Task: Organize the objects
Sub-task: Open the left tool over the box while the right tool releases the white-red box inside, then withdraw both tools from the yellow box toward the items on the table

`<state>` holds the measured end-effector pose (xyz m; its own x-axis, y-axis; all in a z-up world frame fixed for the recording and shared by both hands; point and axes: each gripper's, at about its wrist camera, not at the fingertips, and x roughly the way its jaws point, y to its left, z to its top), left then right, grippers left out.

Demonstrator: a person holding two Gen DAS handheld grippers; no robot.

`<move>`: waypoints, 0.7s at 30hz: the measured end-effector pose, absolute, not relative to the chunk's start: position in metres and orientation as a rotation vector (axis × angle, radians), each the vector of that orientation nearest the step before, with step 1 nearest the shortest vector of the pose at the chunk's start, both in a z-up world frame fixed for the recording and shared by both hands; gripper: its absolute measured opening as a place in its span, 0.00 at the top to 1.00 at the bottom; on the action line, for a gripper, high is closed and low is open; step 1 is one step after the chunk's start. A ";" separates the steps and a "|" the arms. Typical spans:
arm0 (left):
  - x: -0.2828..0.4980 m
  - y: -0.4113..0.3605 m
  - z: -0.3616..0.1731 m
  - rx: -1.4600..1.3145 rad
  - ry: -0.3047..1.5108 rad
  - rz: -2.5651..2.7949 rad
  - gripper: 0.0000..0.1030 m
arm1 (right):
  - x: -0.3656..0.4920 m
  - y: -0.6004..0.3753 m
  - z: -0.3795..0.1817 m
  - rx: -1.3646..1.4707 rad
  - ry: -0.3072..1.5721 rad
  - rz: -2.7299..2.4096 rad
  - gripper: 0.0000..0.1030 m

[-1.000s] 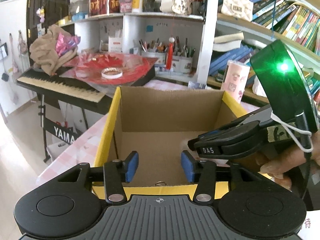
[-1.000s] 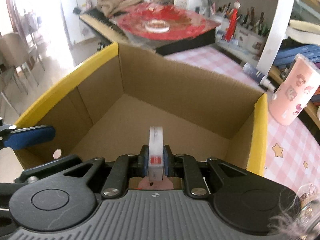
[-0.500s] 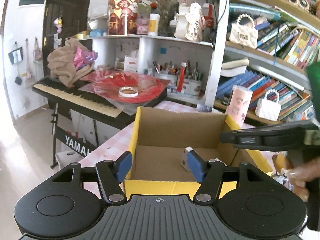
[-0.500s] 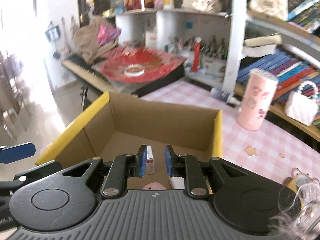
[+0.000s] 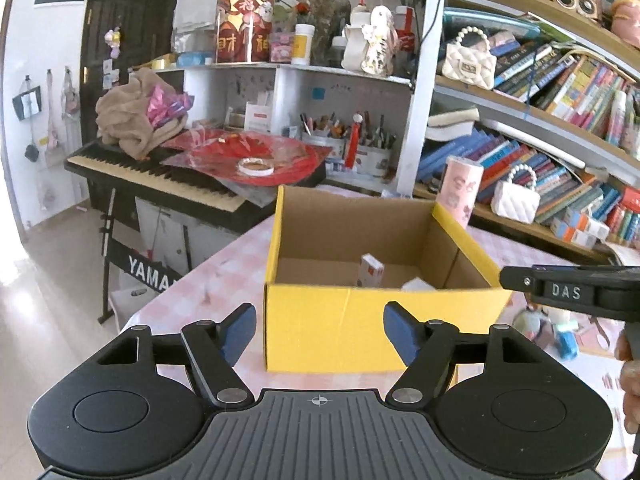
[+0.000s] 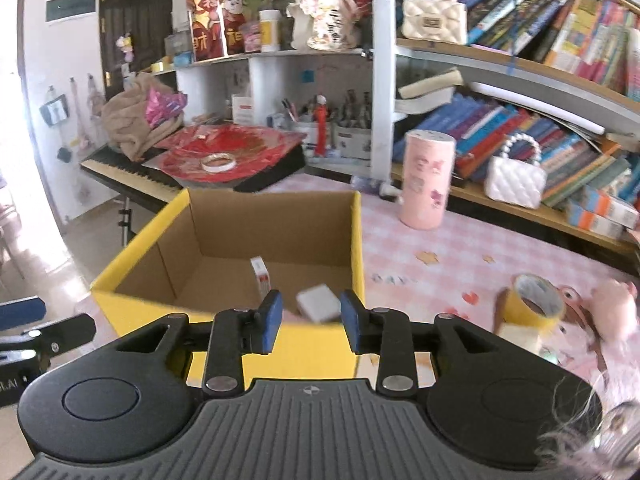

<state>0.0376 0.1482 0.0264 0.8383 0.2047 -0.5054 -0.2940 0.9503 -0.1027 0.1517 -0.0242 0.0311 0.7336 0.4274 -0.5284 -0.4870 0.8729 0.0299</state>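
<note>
Box (image 5: 352, 322), yellow outside and open-topped, stands on the table (image 6: 448, 248) directly ahead of both tools. Left gripper (image 5: 320, 330): jaws spread wide, holding nothing, short of the box's near wall. Right gripper (image 6: 311, 322): jaws parted, holding nothing, at the near rim. Carton (image 6: 261, 276) stands upright inside the box, beyond and left of the right gripper's left finger; white block (image 6: 318, 303) lies beside it, seen between that gripper's fingers.

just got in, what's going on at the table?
A person with handheld tongs is packing small items into the yellow cardboard box. A small red-and-white carton stands inside, a white block beside it. The right tongs and left tongs are both open and empty, held short of the box.
</note>
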 end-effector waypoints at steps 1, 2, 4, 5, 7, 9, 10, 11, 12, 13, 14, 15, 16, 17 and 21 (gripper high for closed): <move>0.034 0.148 0.026 -0.176 0.516 0.263 0.30 | 0.145 -0.027 0.029 -0.113 0.556 0.494 0.70; 0.030 0.147 0.025 -0.173 0.520 0.261 0.30 | 0.138 -0.029 0.027 -0.112 0.559 0.483 0.70; 0.023 0.146 0.024 -0.169 0.523 0.261 0.23 | 0.126 -0.033 0.024 -0.107 0.565 0.461 0.68; 0.020 0.145 0.024 -0.167 0.521 0.261 0.23 | 0.119 -0.035 0.021 -0.107 0.568 0.448 0.67; 0.014 0.144 0.022 -0.162 0.526 0.252 0.22 | 0.106 -0.038 0.015 -0.119 0.564 0.425 0.65; 0.008 0.144 0.021 -0.159 0.534 0.246 0.22 | 0.093 -0.041 0.010 -0.132 0.563 0.408 0.64; 0.006 0.143 0.020 -0.158 0.538 0.244 0.22 | 0.088 -0.042 0.007 -0.132 0.567 0.400 0.63; 0.004 0.142 0.018 -0.156 0.541 0.241 0.22 | 0.083 -0.043 0.005 -0.127 0.573 0.392 0.62; 0.001 0.141 0.017 -0.154 0.544 0.235 0.21 | 0.078 -0.043 0.003 -0.125 0.579 0.385 0.61; -0.001 0.141 0.017 -0.152 0.547 0.231 0.20 | 0.073 -0.043 0.001 -0.125 0.582 0.376 0.59; -0.002 0.140 0.016 -0.151 0.547 0.228 0.19 | 0.069 -0.043 -0.001 -0.128 0.583 0.371 0.57; -0.004 0.140 0.015 -0.153 0.545 0.224 0.17 | 0.065 -0.042 -0.002 -0.133 0.587 0.372 0.56; -0.006 0.140 0.014 -0.157 0.543 0.223 0.15 | 0.062 -0.041 -0.003 -0.139 0.589 0.375 0.53; -0.008 0.140 0.013 -0.162 0.543 0.223 0.14 | 0.058 -0.040 -0.005 -0.150 0.589 0.375 0.50; -0.012 0.136 0.009 -0.176 0.557 0.207 0.12 | 0.045 -0.038 -0.010 -0.188 0.590 0.373 0.37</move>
<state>-0.0118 0.1362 0.0092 0.8288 0.1467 -0.5399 -0.2419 0.9641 -0.1093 0.0452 -0.0382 -0.0096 0.7668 0.2884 -0.5734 -0.3947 0.9164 -0.0669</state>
